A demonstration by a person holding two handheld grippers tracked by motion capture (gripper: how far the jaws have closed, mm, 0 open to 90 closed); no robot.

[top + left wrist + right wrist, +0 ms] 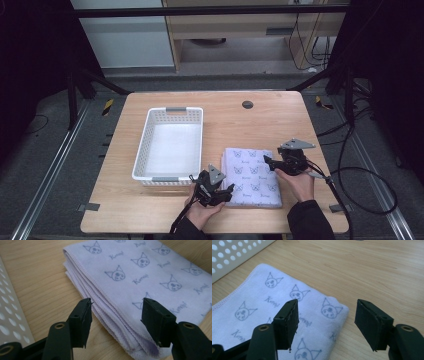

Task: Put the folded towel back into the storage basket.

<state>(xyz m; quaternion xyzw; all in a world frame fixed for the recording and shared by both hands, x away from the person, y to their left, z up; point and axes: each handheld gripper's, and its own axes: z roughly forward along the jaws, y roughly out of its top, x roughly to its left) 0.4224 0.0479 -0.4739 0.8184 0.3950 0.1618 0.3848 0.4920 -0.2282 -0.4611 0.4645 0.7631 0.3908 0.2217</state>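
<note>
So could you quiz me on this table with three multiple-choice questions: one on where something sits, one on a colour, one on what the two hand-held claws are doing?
1. Where does the folded cloth lie relative to the white basket?
A. inside it
B. on the table beside it, on the person's right
C. draped over its rim

2. What colour is the cloth?
A. pale lilac with cat-face prints
B. plain red
C. green stripes

3. How do the left gripper and right gripper stand?
A. both open
B. both clamped on the cloth
C. one open, one clamped

Answers: 1 B, the high view shows it on the wood beside the basket. 2 A, both gripper views show it. 3 A, each pair of jaws stands apart.
</note>
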